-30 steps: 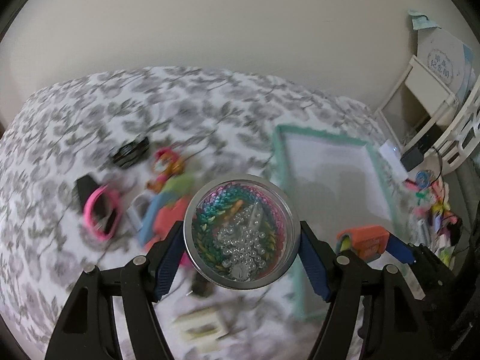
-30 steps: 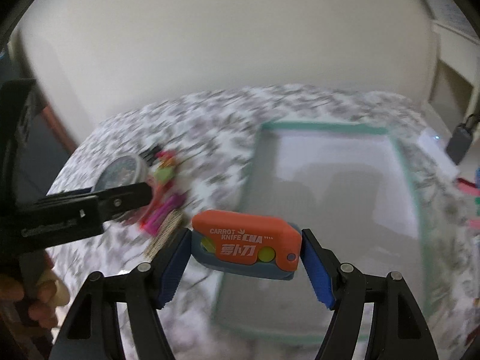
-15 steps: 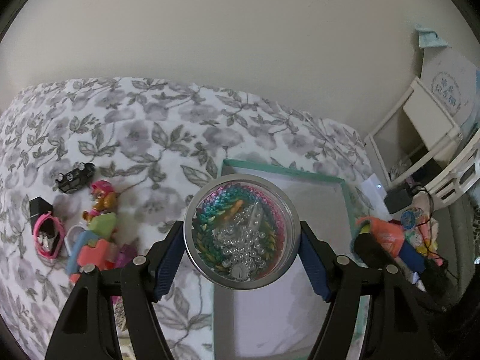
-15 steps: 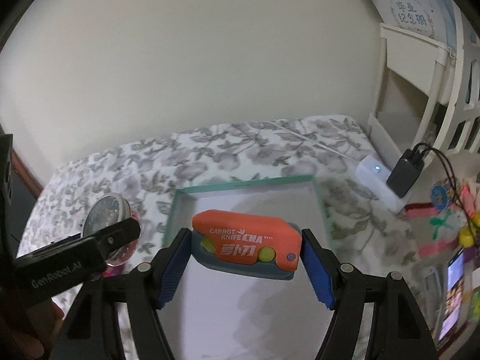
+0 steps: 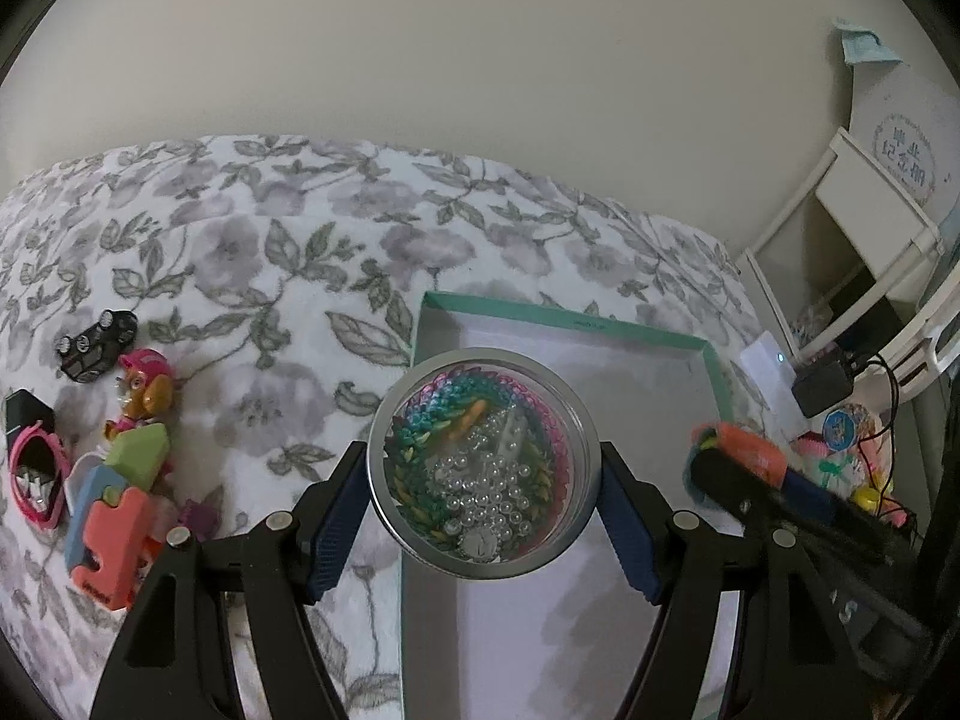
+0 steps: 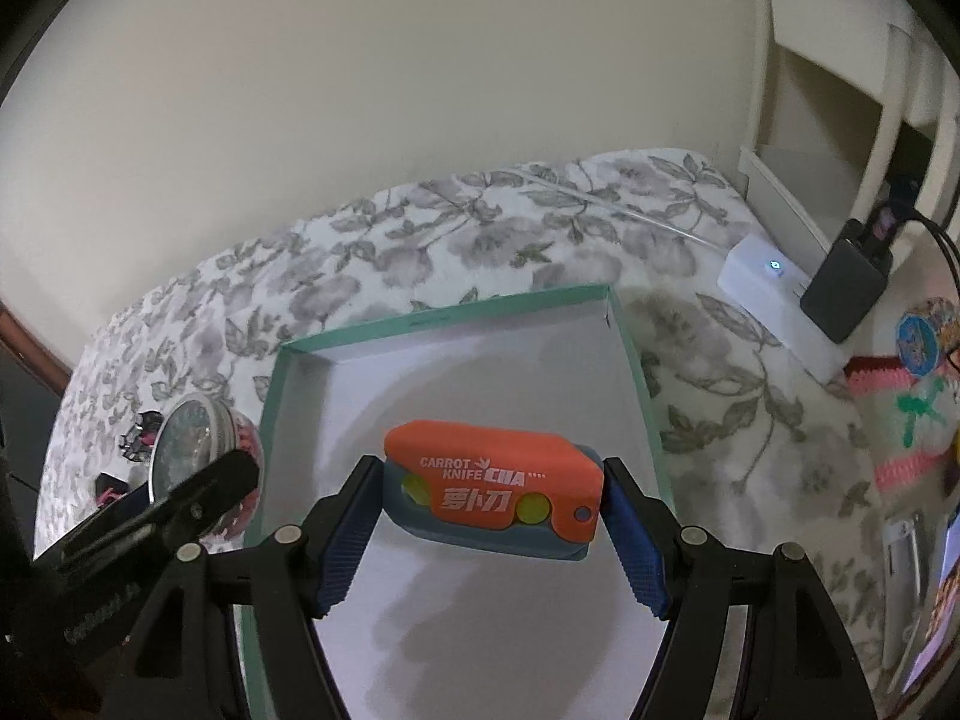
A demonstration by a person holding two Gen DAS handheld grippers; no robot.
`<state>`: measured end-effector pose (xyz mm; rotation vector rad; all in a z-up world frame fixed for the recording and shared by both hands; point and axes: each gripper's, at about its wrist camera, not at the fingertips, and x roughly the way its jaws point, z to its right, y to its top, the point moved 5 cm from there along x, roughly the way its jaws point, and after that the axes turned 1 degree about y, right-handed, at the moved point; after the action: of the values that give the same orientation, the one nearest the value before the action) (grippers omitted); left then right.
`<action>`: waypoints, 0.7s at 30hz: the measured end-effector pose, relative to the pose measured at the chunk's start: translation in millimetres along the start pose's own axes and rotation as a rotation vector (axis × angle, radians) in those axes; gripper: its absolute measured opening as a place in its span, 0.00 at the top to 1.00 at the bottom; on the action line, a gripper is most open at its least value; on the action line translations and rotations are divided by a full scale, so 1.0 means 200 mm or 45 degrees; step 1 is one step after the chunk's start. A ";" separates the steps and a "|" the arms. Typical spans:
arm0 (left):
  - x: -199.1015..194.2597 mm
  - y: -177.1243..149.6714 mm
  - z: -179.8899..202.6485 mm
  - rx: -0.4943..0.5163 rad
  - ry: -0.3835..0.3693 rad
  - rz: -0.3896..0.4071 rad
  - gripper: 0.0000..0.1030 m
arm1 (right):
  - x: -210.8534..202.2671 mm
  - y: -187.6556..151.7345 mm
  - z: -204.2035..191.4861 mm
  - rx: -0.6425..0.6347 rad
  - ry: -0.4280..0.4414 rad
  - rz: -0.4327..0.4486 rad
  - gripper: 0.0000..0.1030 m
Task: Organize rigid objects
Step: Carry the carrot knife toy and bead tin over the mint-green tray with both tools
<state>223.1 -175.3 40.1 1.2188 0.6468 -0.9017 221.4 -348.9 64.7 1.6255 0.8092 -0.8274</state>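
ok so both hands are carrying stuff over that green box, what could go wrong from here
1. The round tin is pinched only at its curved sides by the left gripper; it could slip or tip and scatter its beads.
2. The right gripper holds the toy knife by its short ends, so it could swivel when lowered.
3. Both grippers hang close together over the box and may bump when setting things down.

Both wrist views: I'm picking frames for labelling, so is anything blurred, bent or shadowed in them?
Left wrist view: sharp; the fisheye bows the flowered bedspread and darkens the corners; the round tin casts a soft shadow into the green-rimmed box. Right wrist view: slightly softer; the orange carrot knife lettering stays readable, with grey shadows on the box floor below.
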 end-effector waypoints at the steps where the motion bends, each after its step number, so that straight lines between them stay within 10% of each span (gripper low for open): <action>1: 0.01 0.00 0.00 0.003 0.000 -0.003 0.28 | 0.01 0.01 0.00 -0.008 -0.009 -0.003 0.27; 21: 0.17 -0.05 0.05 0.057 -0.100 -0.053 0.28 | 0.23 -0.02 0.07 0.098 0.027 -0.167 0.27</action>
<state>231.4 -193.4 8.9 1.2073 0.5934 -0.9986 241.5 -357.9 21.6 1.6645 0.9164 -0.9447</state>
